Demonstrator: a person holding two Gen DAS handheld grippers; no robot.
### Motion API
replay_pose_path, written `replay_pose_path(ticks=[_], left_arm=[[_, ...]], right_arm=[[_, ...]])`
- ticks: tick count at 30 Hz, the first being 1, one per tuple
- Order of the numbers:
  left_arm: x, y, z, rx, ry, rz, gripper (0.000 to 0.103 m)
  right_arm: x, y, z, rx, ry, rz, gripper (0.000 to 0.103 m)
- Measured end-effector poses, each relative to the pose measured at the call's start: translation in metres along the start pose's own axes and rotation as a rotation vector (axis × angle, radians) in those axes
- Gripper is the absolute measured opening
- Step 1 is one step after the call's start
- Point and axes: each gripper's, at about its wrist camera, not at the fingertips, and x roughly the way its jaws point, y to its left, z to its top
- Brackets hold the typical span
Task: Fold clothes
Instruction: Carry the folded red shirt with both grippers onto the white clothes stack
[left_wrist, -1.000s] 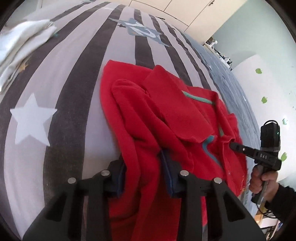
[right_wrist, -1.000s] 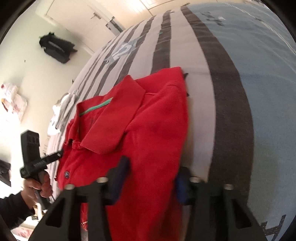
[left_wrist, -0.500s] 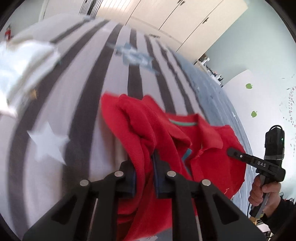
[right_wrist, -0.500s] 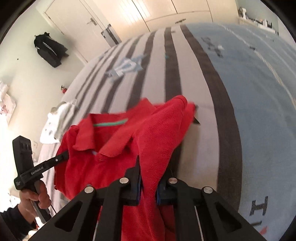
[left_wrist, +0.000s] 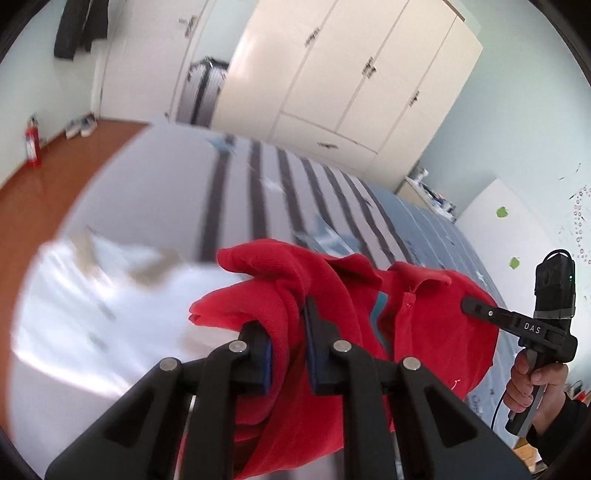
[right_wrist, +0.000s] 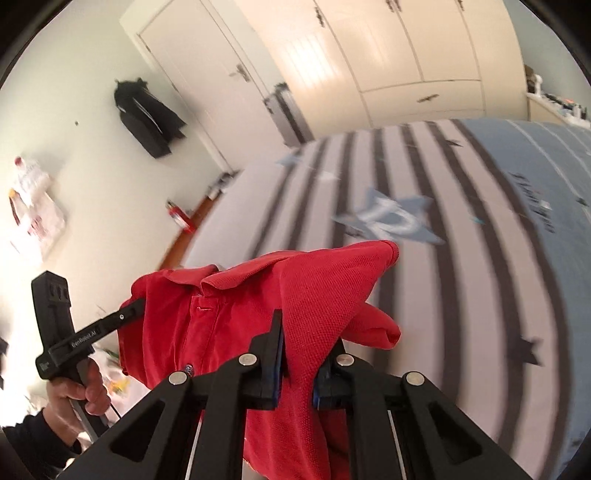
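Your 2 grippers, left gripper (left_wrist: 288, 345) and right gripper (right_wrist: 298, 360), are each clamped on the red knit polo shirt (right_wrist: 229, 310), held bunched above the striped star-print bed (right_wrist: 461, 258). Its loose folds at 12 o'clock may collapse if either pinch slips.

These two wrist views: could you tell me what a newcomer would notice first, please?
The red shirt stands out: bunched and held up above the striped bed, pinched between the left tool and the right tool. Behind it, cream wardrobes fill the far wall, and a pale heap lies blurred on the bed's left side.
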Motion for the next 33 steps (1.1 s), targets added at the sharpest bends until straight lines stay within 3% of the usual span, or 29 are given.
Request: replay_pose_path(ticks=[4, 7, 9, 14, 17, 22, 26, 30, 33], left_arm=[[-0.017, 0.063, 0.057, 0.021, -0.025, 0.057, 0.011], [-0.026, 0.109, 0.077, 0.028, -0.037, 0.099, 0.011], [-0.012, 0.150, 0.070, -0.029, 0.022, 0.119, 0.011], [0.057, 0.238, -0.006, -0.094, 0.264, 0.245, 0.012], [0.066, 0.254, -0.027, -0.117, 0.265, 0.236, 0.012], [0.064, 0.249, -0.026, -0.049, 0.241, 0.263, 0.020], [0.032, 0.242, -0.033, -0.014, 0.169, 0.256, 0.026], [0.009, 0.238, -0.057, -0.006, 0.177, 0.203, 0.047], [0.013, 0.241, -0.076, -0.053, 0.214, 0.179, 0.050]], right_arm=[[0.051, 0.063, 0.036, 0.018, -0.024, 0.055, 0.010], [0.108, 0.082, 0.028, 0.045, 0.054, 0.065, 0.010], [0.147, 0.092, 0.020, 0.064, 0.113, 0.070, 0.010], [0.246, 0.118, -0.001, 0.112, 0.262, 0.081, 0.010], [0.286, 0.113, -0.033, 0.039, 0.334, 0.003, 0.010], [0.289, 0.104, -0.034, 0.004, 0.329, 0.030, 0.013], [0.261, 0.103, -0.044, 0.003, 0.318, 0.066, 0.021], [0.226, 0.095, -0.066, 0.019, 0.304, 0.114, 0.025], [0.215, 0.092, -0.087, 0.018, 0.315, 0.141, 0.027]])
